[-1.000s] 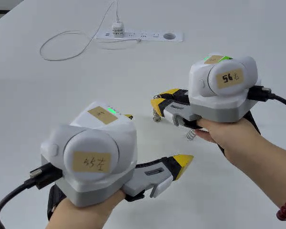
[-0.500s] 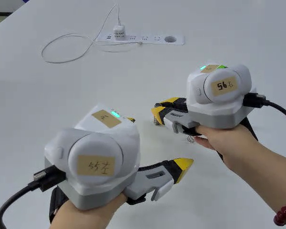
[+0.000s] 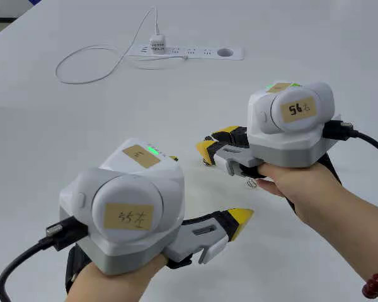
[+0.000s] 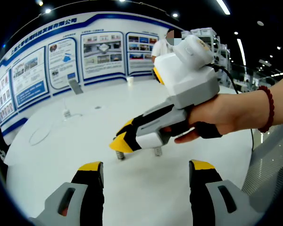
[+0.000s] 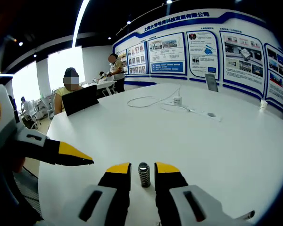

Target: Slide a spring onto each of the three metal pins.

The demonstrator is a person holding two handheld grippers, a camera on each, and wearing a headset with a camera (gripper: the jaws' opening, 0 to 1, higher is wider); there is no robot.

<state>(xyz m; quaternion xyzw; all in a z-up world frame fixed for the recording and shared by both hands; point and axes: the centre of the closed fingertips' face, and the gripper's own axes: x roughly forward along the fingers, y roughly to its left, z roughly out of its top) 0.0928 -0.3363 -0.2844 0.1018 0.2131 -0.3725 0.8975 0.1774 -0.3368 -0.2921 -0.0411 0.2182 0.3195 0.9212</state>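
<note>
spring [image 5: 143, 174] upright between right fingers [image 5: 119, 170], pinch unclear, left fingers [image 4: 90, 172] spread wide

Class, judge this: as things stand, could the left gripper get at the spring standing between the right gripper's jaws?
Probably not. The right gripper has a jaw close on each side of the spring, blocking a grasp. The left gripper is open but stands apart from it.
</note>
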